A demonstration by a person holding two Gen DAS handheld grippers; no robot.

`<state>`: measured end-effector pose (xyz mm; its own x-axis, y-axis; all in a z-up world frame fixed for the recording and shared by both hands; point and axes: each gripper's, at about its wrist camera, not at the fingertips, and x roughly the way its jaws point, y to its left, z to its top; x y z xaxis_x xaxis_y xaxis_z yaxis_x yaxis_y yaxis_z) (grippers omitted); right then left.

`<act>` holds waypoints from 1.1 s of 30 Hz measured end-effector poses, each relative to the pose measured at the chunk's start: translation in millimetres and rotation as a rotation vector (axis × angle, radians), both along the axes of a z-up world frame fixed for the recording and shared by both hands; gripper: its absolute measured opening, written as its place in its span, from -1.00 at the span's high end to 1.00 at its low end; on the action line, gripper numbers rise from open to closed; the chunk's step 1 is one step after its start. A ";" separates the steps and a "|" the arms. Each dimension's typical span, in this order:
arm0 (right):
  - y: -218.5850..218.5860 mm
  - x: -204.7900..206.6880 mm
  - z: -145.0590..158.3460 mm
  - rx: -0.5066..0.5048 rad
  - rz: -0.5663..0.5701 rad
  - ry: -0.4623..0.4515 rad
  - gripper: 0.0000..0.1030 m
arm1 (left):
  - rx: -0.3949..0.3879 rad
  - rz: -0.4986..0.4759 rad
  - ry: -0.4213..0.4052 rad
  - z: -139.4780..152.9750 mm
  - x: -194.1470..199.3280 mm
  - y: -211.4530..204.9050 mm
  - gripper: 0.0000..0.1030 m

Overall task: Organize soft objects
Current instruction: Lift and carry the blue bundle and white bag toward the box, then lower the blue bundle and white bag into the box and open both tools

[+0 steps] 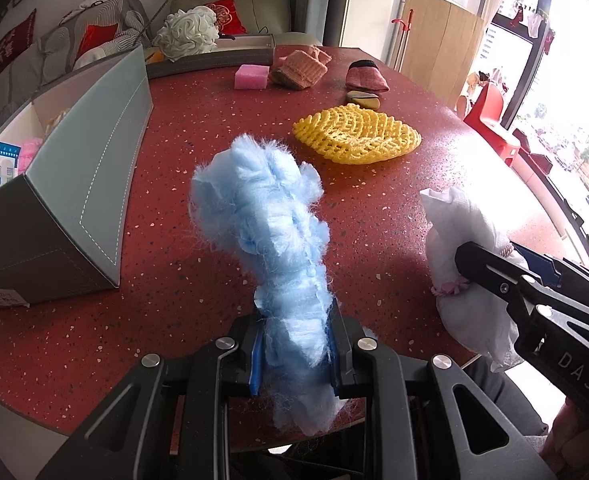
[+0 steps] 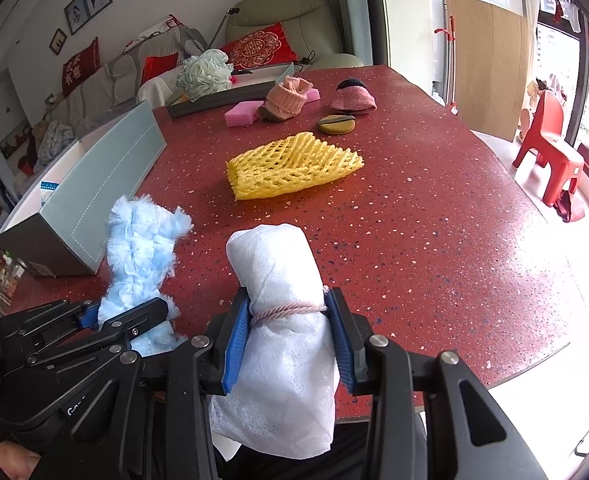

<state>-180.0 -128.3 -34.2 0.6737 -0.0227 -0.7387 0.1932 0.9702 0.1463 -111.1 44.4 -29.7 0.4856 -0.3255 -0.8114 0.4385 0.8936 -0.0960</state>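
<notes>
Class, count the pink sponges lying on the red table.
2. One sponge lies left of the knitted bootie; a second peeks out behind the bootie on its right. More may be hidden behind it.

Contents of the grey box (image 1: 94,184) mostly hidden by its wall; window scene (image 1: 574,128) overexposed, unreadable

Net (image 2: 294,166) mid-table (image 2: 434,240) — box (image 2: 106,184) at its left.

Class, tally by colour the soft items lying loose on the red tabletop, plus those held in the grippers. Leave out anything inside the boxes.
Pink: 4 (two sponges, two knitted slippers)
Yellow: 2 (foam net, round puff)
Blue: 1 (fluffy duster head)
White: 1 (tied foam bundle)
Total: 8
</notes>
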 end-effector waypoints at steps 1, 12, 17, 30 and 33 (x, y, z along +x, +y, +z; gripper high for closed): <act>0.1 -1.0 3.5 -0.005 0.000 -0.010 0.20 | -0.001 -0.001 -0.014 3.2 -1.2 1.0 0.51; 32.4 10.8 49.5 -0.040 0.089 -0.107 0.21 | -0.031 0.062 -0.064 40.3 6.7 25.3 0.51; 50.9 18.8 60.6 -0.047 0.126 -0.126 0.21 | -0.034 0.086 -0.081 50.3 9.7 35.3 0.51; 80.6 28.6 83.7 -0.050 0.193 -0.159 0.21 | -0.077 0.132 -0.127 74.8 14.3 64.1 0.51; 87.4 35.7 92.6 -0.051 0.215 -0.173 0.21 | -0.087 0.162 -0.144 85.2 19.9 78.2 0.51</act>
